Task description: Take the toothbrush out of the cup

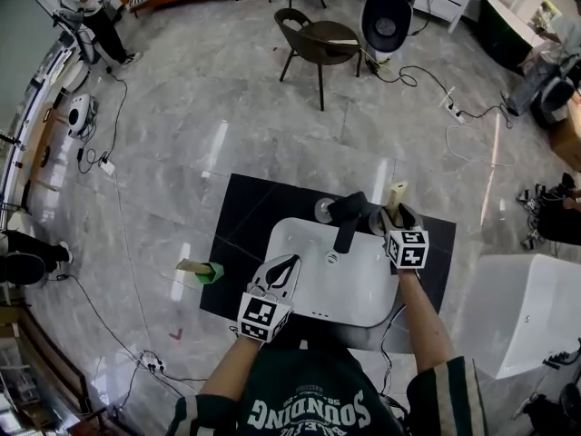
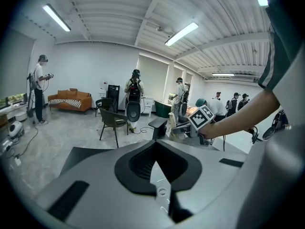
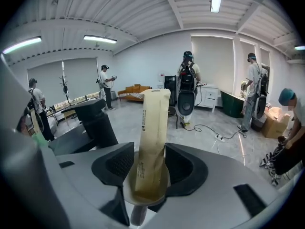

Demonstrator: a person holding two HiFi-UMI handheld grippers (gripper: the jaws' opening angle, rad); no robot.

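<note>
R gripper: my jaws are narrow, closed in on the toothbrush, which is in a tan paper sleeve. Pads sit against both long edges of the sleeve, as far as the R gripper view shows. Sleeve approx. upright w/ a slight lean. Its lower end is down inside the cup. Cup rim is round, amber-tinted, visible just under my jaws. Toothbrush not out yet.

Head view: cup + R gripper are at the far right corner of the basin, on the black counter, just right of the faucet. Sleeve top sticks up past my R jaw tips, on the side away from the basin.

L gripper: jaws together, tips meeting, nothing betw. them. L gripper view shows only a thin white sliver of basin thru the slot. It sits at the near left rim of the basin, tips pointing toward the faucet. Contact w/ the rim: can't tell. Well apart from the cup.

Other:
- Grey round disc on the counter at the basin's far edge, just left of the faucet base.
- Small green box on the floor, left of the basin, off the counter.
- Dark chair well beyond the basin.
</note>
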